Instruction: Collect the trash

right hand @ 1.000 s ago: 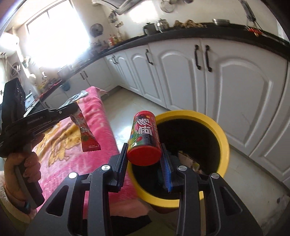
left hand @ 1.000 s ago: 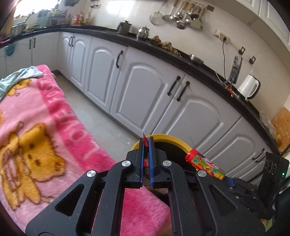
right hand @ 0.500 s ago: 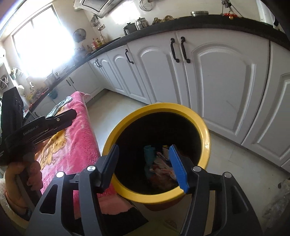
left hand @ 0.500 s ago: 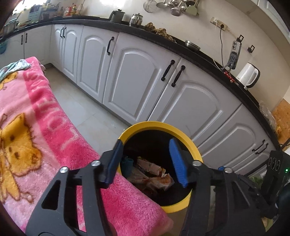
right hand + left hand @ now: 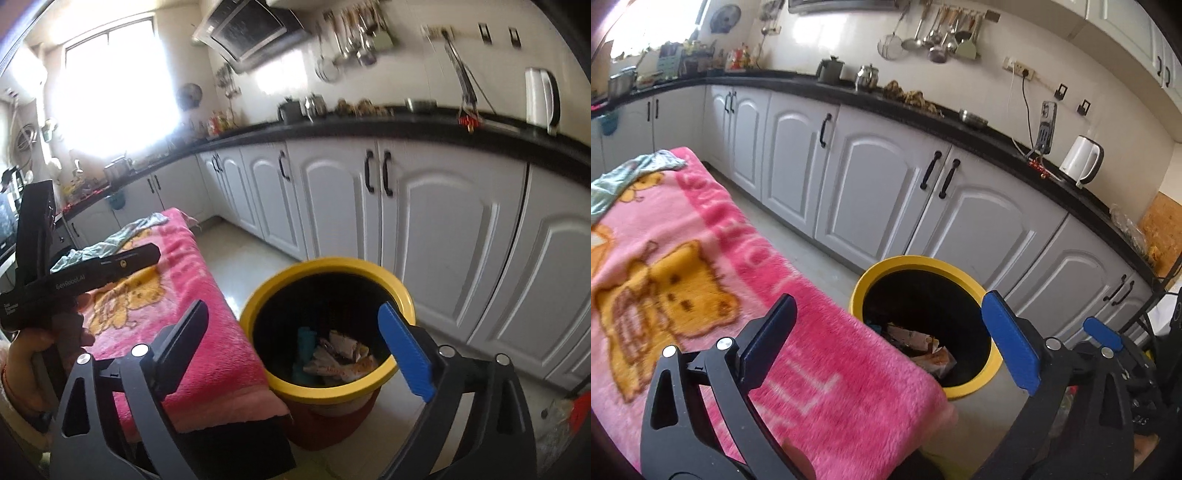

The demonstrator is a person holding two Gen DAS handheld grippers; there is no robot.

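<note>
A yellow-rimmed trash bin (image 5: 866, 275) stands on the floor beside the table; it also shows in the right wrist view (image 5: 332, 264). Crumpled wrappers (image 5: 923, 343) and other trash (image 5: 340, 354) lie at its bottom. My left gripper (image 5: 890, 343) is open wide and empty, above the table's edge and the bin. My right gripper (image 5: 299, 349) is open wide and empty, above the bin. The left gripper's body (image 5: 74, 280) shows at the left of the right wrist view.
A pink blanket with bear pictures (image 5: 683, 266) covers the table left of the bin. A light green cloth (image 5: 628, 173) lies at its far end. White kitchen cabinets (image 5: 879, 192) under a black counter run behind the bin. A white kettle (image 5: 1080, 158) stands on the counter.
One second ago my left gripper was shut on a red wrapper and my right on a red can. Both opened over the bin and are now empty and wider open, drawn back a little.
</note>
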